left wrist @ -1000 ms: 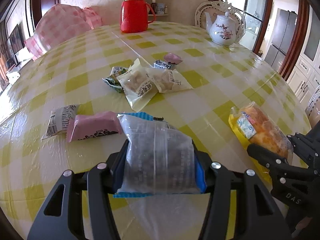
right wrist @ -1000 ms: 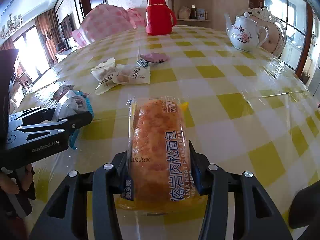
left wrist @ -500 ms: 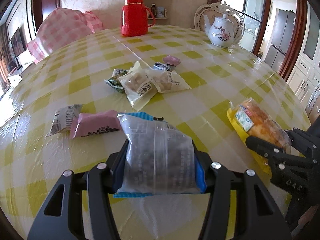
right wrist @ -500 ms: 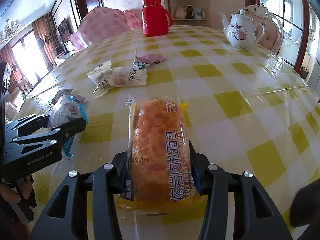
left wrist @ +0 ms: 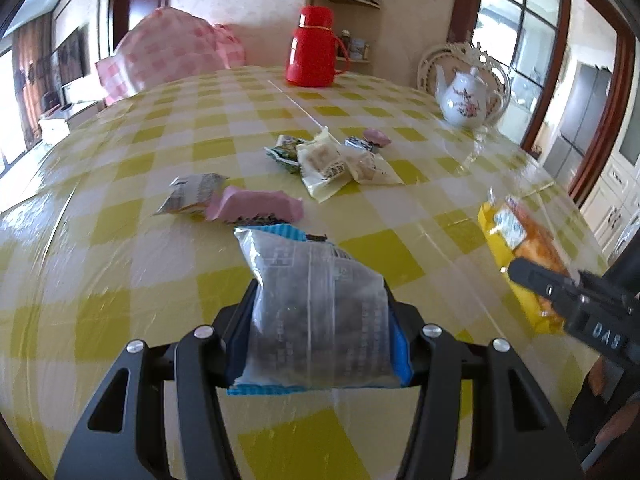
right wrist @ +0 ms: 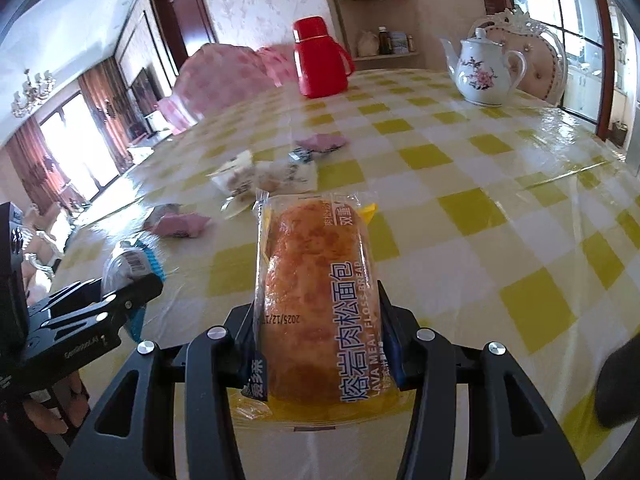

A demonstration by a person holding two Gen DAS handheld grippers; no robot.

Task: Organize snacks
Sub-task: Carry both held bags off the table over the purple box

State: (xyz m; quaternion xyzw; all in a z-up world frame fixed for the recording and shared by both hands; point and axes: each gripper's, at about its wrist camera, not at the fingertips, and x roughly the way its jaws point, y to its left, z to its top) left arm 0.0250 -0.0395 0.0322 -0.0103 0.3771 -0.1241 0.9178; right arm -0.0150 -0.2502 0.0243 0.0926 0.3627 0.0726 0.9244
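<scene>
Both held packets have been carried back and slightly up from the table (left wrist: 120,272) since the earlier frames; the loose snacks now sit farther ahead in each view, and the grip on each packet is unchanged.

Left to right, left wrist view:
- Grey-white printed wrapper (left wrist: 192,196) lies flat on the yellow-checked cloth, touching a pink packet (left wrist: 256,208) just to its right.
- Left gripper (left wrist: 320,320) is closed to a middling width on a clear packet (left wrist: 316,312): transparent film, dark contents, blue serrated edges, white printed panel. It is held above the cloth, tilted forward.
- Beyond it a cluster is seen: green packet (left wrist: 286,154), two cream pastry packets (left wrist: 336,168) overlapping, a small dark-print sweet (left wrist: 358,144), a small pink sweet (left wrist: 378,136).
- Red thermos (left wrist: 316,52) and white floral teapot (left wrist: 466,98) stand at the far edge.
- Right gripper (right wrist: 320,320) is clamped at middling width on a meat floss bread (right wrist: 318,300): oblong golden-brown loaf in clear film with yellow backing, blue Chinese lettering and "LAVA MEAT FLOSS BREAD" along one side. It is held lengthwise, clear of the table, near the right edge of the left view.
</scene>
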